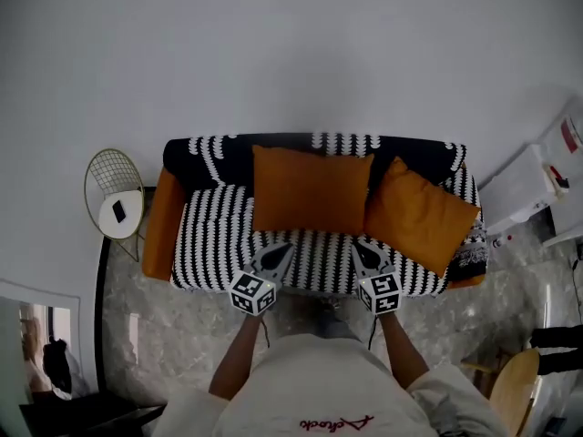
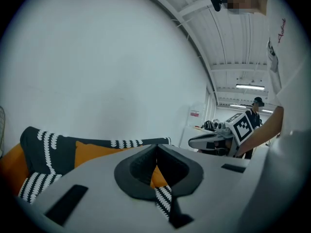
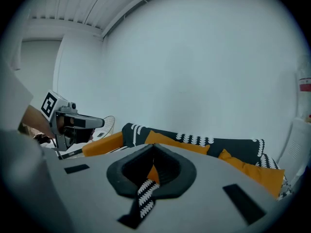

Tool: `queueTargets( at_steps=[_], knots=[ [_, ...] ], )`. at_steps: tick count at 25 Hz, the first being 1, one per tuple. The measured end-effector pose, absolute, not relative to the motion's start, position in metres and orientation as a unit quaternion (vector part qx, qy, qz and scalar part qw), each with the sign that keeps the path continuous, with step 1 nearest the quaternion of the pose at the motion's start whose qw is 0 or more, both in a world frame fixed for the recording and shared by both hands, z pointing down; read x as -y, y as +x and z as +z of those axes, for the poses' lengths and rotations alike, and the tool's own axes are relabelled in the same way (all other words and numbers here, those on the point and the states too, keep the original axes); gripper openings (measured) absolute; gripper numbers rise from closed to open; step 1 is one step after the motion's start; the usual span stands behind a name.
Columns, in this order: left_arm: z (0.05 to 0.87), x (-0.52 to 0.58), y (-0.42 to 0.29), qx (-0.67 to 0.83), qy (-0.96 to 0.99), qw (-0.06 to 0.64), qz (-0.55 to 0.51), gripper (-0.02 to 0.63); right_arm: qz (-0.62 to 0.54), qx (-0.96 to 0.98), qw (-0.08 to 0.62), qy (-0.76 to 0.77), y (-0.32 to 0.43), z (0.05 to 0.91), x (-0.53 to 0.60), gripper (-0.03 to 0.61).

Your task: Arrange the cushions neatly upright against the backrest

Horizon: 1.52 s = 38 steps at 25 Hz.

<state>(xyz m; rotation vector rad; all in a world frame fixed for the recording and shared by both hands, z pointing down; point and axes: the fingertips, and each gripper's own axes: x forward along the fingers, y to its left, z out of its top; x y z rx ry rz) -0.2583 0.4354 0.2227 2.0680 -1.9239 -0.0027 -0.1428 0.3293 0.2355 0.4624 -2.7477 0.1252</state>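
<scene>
White wall (image 1: 291, 44); grey marble floor (image 1: 137, 335); gold wire side table (image 1: 114, 189) left of sofa (image 1: 209, 235).

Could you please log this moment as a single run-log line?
left claw: shut, empty | right claw: shut, empty | left cushion: squared against backrest | right cushion: skewed

Left gripper view: the left gripper (image 2: 156, 147) body hides the sofa (image 2: 41, 147) seat and the lower part of the orange cushion (image 2: 95, 152).

Head view: the dark item (image 1: 119, 211) on the side table (image 1: 129, 227) is too small to identify, possibly a phone. The wooden chair (image 1: 510, 382) is cut off by the lower edge.
</scene>
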Motion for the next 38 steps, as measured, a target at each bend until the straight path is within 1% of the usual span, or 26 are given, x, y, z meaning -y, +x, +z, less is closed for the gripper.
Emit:
queueTargets(
  at_steps=[8, 14, 27, 38],
  knots=[
    [0.222, -0.367, -0.291, 0.69, 0.704, 0.167, 0.002, 0.031, 0.053, 0.973, 0.173, 0.142, -0.176, 0.234, -0.25, 0.029],
    [0.223, -0.337, -0.312, 0.704, 0.689, 0.169, 0.013, 0.031, 0.054, 0.975, 0.173, 0.126, -0.198, 0.237, -0.205, 0.028],
    [0.252, -0.311, -0.344, 0.708, 0.675, 0.207, 0.026, 0.031, 0.082, 0.969, 0.186, 0.138, -0.214, 0.262, -0.159, 0.029],
    [0.3, -0.293, -0.407, 0.698, 0.673, 0.244, 0.035, 0.031, 0.104, 0.955, 0.219, 0.168, -0.24, 0.303, -0.135, 0.028]
  ],
)
